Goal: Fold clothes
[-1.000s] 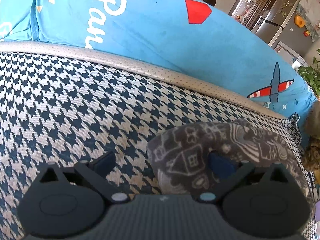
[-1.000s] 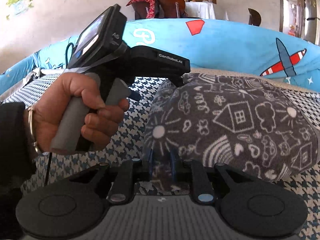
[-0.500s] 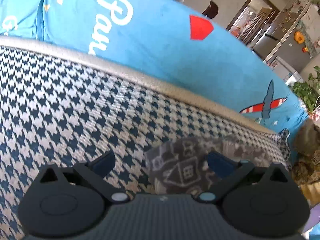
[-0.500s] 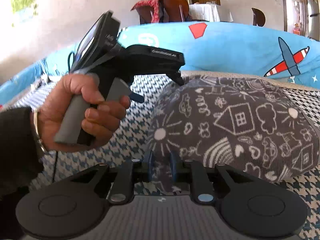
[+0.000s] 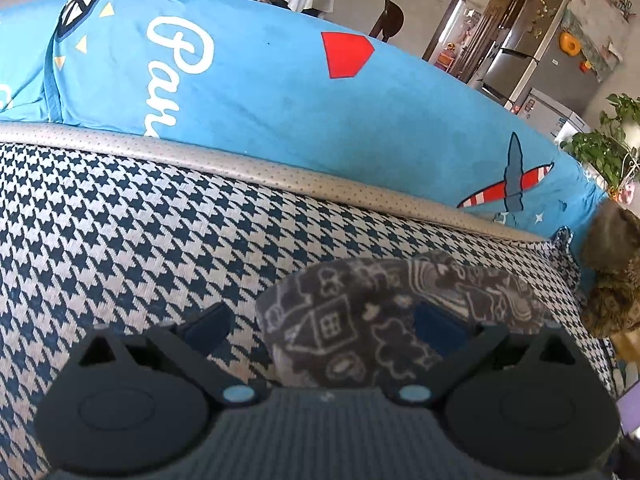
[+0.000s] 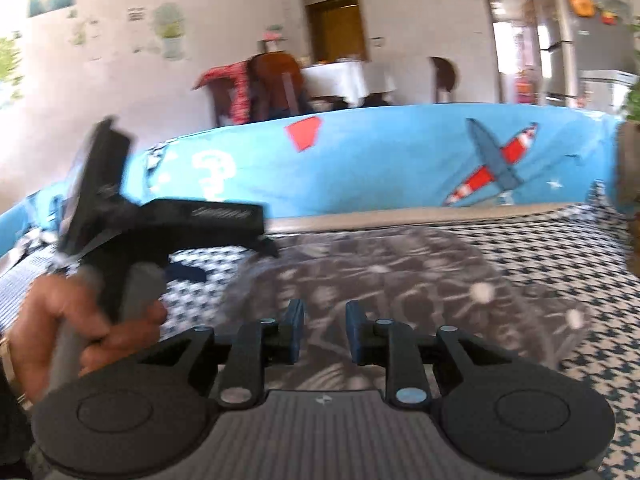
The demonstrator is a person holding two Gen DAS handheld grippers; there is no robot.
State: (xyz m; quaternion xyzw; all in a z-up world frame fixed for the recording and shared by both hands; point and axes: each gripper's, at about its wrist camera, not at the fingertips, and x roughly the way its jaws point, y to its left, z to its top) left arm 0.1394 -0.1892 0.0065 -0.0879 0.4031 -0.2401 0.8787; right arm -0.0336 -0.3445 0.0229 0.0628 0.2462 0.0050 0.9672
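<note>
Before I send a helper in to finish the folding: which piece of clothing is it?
Find the long blue cushion printed with a red plane. Below it lies the dark-blue-and-white houndstooth cover. On that sits the folded grey garment, the only fabric with white doodled houses.

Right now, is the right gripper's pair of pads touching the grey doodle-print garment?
Apart. The right wrist view shows the right gripper, jaws just opened, with a clear gap between its pads; the grey garment lies on the houndstooth cover behind them, unpinched.

garment [image 5: 380,320] on seat cover [image 5: 140,232] | backrest [image 5: 280,92] behind | plant [image 5: 608,148] far right
</note>
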